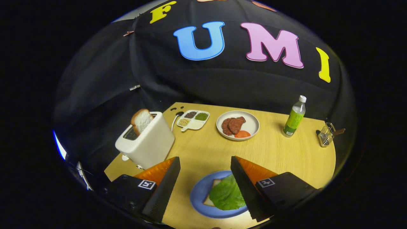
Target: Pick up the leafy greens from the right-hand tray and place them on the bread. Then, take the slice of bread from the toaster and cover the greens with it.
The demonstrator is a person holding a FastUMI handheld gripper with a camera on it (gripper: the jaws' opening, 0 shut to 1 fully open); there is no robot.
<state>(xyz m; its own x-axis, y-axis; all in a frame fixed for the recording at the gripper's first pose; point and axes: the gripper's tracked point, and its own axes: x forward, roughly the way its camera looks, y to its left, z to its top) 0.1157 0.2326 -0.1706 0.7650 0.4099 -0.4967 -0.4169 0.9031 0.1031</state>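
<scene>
Gripper view: fingers [205,165] apart over greens [226,194] on bread [212,194], seemingly clear of the toaster [148,143].

One toaster [147,143], two bread slices, one lettuce leaf [226,194], two plates, one bottle [294,118], one divided tray [193,120], one grater [325,136].

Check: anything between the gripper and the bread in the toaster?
No. In the gripper view, the open gripper hangs over the lettuce; only bare table runs to the toaster holding the bread slice.
</scene>
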